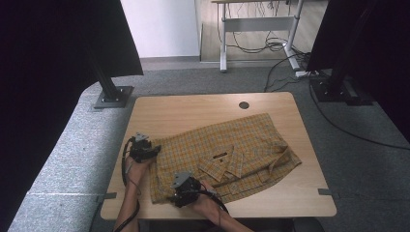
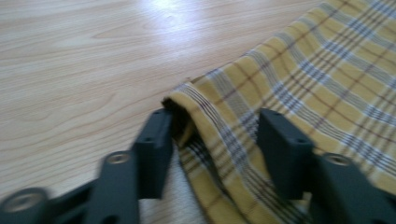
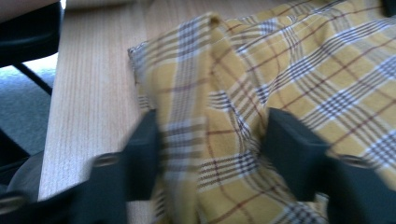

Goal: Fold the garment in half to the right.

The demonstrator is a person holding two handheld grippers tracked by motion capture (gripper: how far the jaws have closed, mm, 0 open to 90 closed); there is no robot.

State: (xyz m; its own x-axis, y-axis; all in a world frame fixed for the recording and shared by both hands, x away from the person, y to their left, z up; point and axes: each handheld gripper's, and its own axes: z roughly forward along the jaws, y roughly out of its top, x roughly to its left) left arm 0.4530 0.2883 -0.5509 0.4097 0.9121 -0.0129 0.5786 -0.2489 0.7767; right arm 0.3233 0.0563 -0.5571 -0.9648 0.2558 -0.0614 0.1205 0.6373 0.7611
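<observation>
A yellow plaid shirt (image 1: 227,154) lies spread on the wooden table (image 1: 183,111), collar up. My left gripper (image 1: 153,151) sits at the shirt's left edge. In the left gripper view, its jaws (image 2: 212,135) straddle a folded hem corner of the shirt (image 2: 299,79), which lies loose in a wide gap. My right gripper (image 1: 175,195) is at the shirt's near left corner. In the right gripper view, its jaws (image 3: 212,140) stand apart around a raised fold of the cloth (image 3: 196,93). Both gripper views are blurred.
A round cable hole (image 1: 243,105) sits near the table's far edge. Black stands with base plates (image 1: 113,96) and dark curtains flank the table. Cables (image 1: 290,67) run over the grey carpet, and another desk's legs (image 1: 223,43) are behind.
</observation>
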